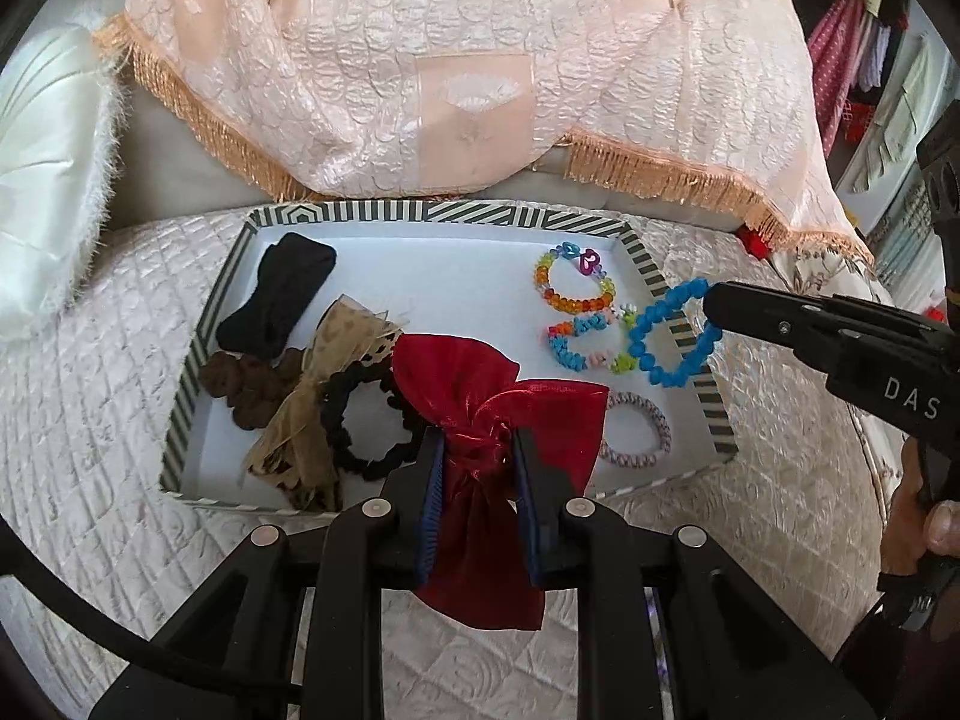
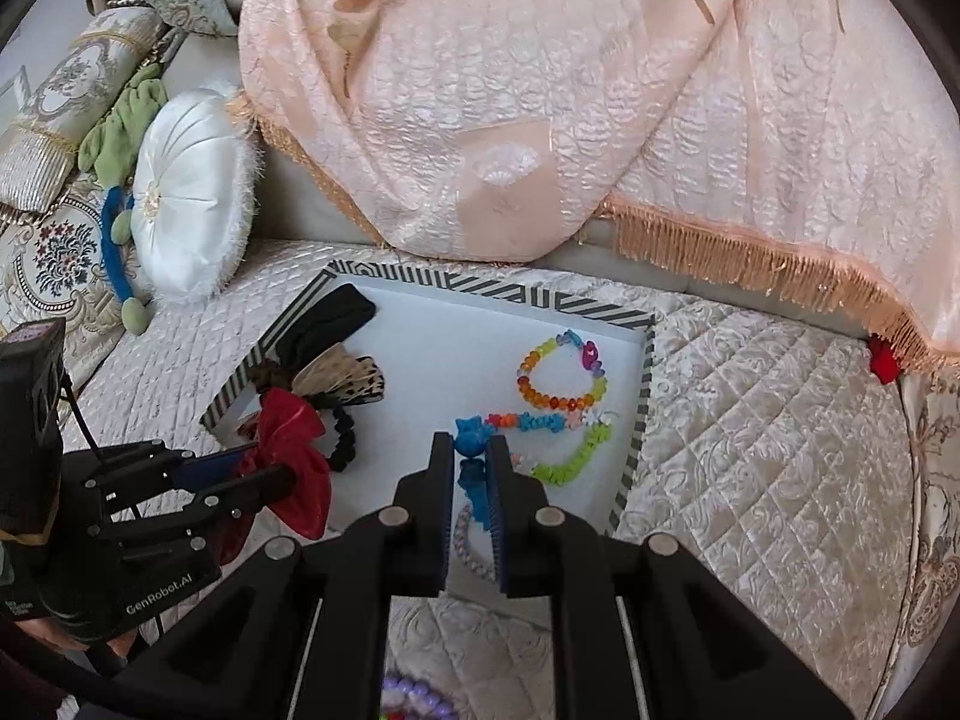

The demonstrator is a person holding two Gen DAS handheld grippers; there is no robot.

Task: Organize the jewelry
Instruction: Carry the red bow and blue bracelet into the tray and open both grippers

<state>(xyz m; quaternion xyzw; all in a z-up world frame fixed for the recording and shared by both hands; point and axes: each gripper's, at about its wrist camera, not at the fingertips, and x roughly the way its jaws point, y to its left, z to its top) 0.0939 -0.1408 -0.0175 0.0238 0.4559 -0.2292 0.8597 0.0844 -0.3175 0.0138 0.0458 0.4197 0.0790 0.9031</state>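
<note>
Both loads hang over the striped tray (image 1: 648, 258) on the quilted bed — left gripper (image 1: 477, 450) jaws clamped on the red bow (image 1: 510, 396), right gripper (image 2: 471, 450) pinching the blue bracelet (image 1: 672, 330) above the tray's right edge — next, lower and release each beside its kind.

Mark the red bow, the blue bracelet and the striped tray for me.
red bow (image 1: 540, 414), left wrist view, right lobe.
blue bracelet (image 1: 654, 315), left wrist view, beads on its left side.
striped tray (image 1: 384, 213), left wrist view, far rim.

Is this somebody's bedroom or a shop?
Most likely a room in a home: a quilted cushion holds the striped tray, with a fringed peach throw, a round white pillow and clothes hanging nearby.
</note>
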